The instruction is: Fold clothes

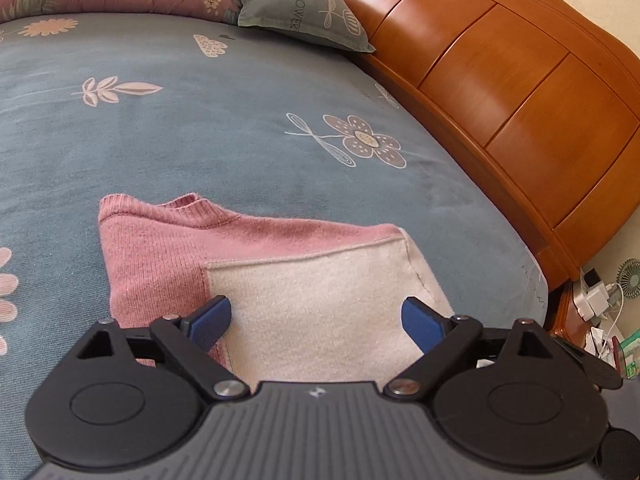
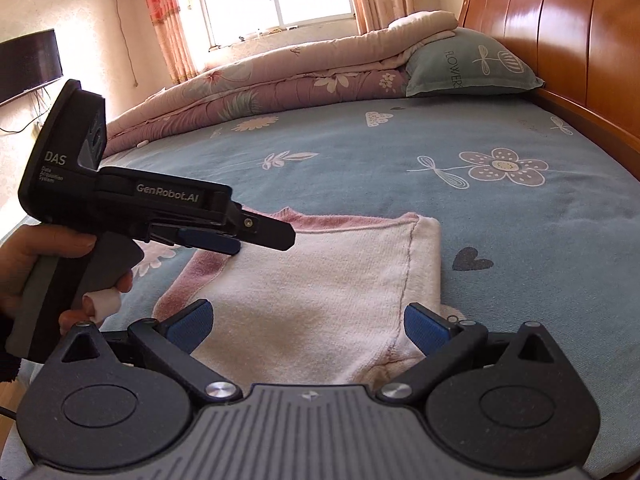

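A pink knitted sweater [image 1: 312, 280] lies folded on the blue flowered bed sheet [image 1: 200, 140], its pale inner side up and its collar toward the far edge. My left gripper [image 1: 316, 316] is open just over the sweater's near part, with nothing between its blue pads. In the right wrist view the same sweater [image 2: 320, 280] lies ahead. A hand [image 2: 24, 264] holds the left gripper [image 2: 256, 240] over the sweater's far left corner. My right gripper [image 2: 308, 316] is open above the sweater's near edge and holds nothing.
A wooden headboard [image 1: 500, 80] runs along the bed's right side. A grey-green pillow [image 2: 468, 64] and a folded flowered quilt [image 2: 280, 80] lie at the far end. A nightstand with chargers and a small fan [image 1: 600, 300] stands past the bed's corner.
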`<state>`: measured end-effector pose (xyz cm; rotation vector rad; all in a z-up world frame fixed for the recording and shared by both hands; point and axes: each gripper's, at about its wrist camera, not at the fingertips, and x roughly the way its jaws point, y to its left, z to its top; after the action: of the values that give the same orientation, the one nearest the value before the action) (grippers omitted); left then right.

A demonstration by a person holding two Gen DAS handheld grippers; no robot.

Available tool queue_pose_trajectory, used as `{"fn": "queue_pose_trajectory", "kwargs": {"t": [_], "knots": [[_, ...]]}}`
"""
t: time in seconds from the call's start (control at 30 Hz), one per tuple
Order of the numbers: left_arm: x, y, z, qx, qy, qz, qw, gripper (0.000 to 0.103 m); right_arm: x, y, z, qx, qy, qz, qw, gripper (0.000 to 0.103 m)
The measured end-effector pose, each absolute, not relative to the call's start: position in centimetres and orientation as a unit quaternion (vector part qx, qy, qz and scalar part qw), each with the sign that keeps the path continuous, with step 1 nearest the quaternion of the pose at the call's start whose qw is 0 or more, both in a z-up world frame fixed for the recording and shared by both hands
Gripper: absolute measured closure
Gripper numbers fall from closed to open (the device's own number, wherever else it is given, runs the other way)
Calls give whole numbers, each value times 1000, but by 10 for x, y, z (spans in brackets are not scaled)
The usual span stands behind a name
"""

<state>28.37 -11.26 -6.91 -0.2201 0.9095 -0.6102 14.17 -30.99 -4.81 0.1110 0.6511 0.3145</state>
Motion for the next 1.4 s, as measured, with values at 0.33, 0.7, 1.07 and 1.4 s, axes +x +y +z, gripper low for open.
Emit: {"fn": "queue_pose_trajectory", "kwargs": {"t": [0.33,0.7,1.07,1.4], "knots": [[321,-130,-74,-69,434,-275,855,11,139,-309,-51,51,326,153,931,0],[315,-122,-53,-94,434,-290,848,11,135,-307,-49,45,323,157,932,0],[276,-105,-57,-84,449,-270,848,11,130,-298,-46,36,321,166,932,0],[249,-102,-30,-114,443,-277,845,11,121,-295,-43,31,325,161,931,0]]}}
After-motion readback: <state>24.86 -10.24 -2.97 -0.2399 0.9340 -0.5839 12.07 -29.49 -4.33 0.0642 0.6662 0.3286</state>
